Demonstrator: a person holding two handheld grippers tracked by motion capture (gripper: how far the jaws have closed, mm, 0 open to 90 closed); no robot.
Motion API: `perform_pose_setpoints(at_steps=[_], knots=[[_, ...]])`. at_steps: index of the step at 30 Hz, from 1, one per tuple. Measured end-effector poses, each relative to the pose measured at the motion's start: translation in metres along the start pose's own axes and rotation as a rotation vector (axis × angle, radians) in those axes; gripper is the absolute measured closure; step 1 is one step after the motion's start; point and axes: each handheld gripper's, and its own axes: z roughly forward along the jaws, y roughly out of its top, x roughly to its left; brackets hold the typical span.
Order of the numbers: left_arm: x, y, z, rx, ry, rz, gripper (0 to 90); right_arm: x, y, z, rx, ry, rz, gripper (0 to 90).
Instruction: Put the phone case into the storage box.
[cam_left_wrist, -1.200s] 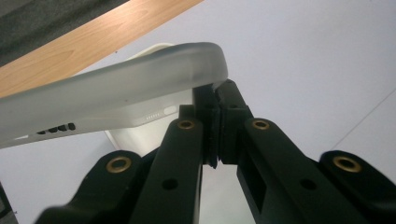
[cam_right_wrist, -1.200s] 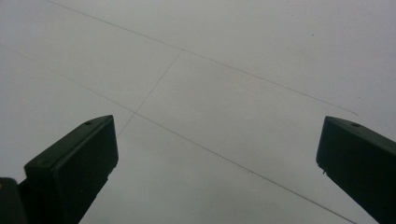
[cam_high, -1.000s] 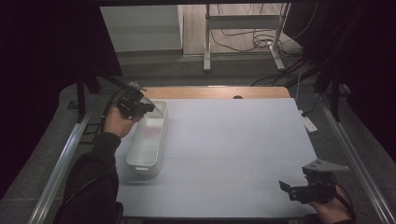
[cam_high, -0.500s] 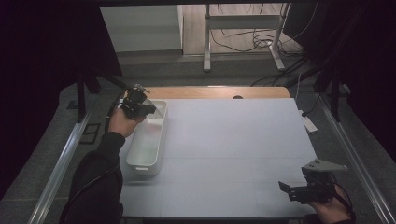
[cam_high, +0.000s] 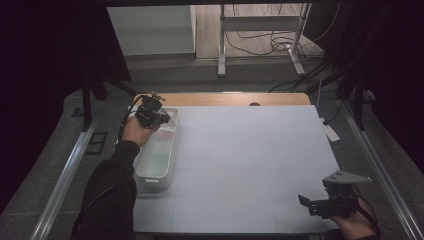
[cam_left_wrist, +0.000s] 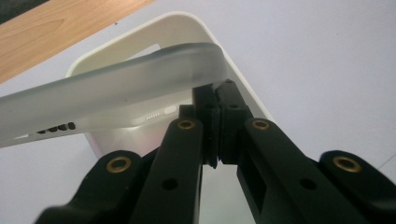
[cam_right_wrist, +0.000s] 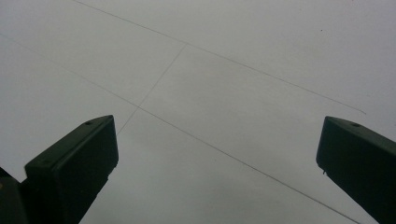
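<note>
Scene: person at a table (cam_high: 250, 165) covered by a pale grey-white sheet, a strip of bare wood showing along the far edge.
Left gripper: left gripper (cam_high: 159, 118) is held over the far end of the white bin, near the far left corner of the table; in the left gripper view (cam_left_wrist: 217, 126) its black jaws are pressed together, pinching the rim of a frosted clear case.
Case: frosted clear case (cam_left_wrist: 107, 95), shaped like a phone cover with small cut-outs along one edge, hangs from the jaw tips by one corner and stretches off to the left of that view, tilted above the bin's far end wall.
Bin: white bin (cam_high: 156, 172) is a long shallow plastic tub lying along the left edge of the table, its short end toward the wooden strip; its rounded far rim (cam_left_wrist: 187, 28) shows behind the case.
Left hand: left hand (cam_high: 134, 132) wraps the gripper body, dark sleeve running back to the near left corner.
Right gripper: right gripper (cam_high: 312, 204) sits low near the near right corner of the table, grey three-cornered plate on top; in the right gripper view (cam_right_wrist: 217, 163) its jaws stand spread wide with nothing but the bare sheet between them.
Beyond the table: metal frame legs and loose cables on the floor.
</note>
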Motion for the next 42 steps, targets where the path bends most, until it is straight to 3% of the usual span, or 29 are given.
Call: perform_pose_setpoints(at_steps=[11,20,30,42], knots=[[0.000,0.002,0.016,0.026,0.002,-0.006,88.1,0.000,0.000,0.001,0.006,0.001,-0.005,0.0],[-0.001,0.008,0.023,0.017,-0.004,-0.020,87.1,0.001,0.000,0.001,0.009,0.002,-0.011,0.0],[0.000,0.013,0.032,-0.015,0.002,-0.050,83.1,0.001,0.000,0.001,0.010,0.003,-0.016,0.0],[0.001,0.013,0.027,-0.074,-0.017,-0.061,77.2,0.001,0.000,0.001,0.012,0.002,-0.019,0.0]])
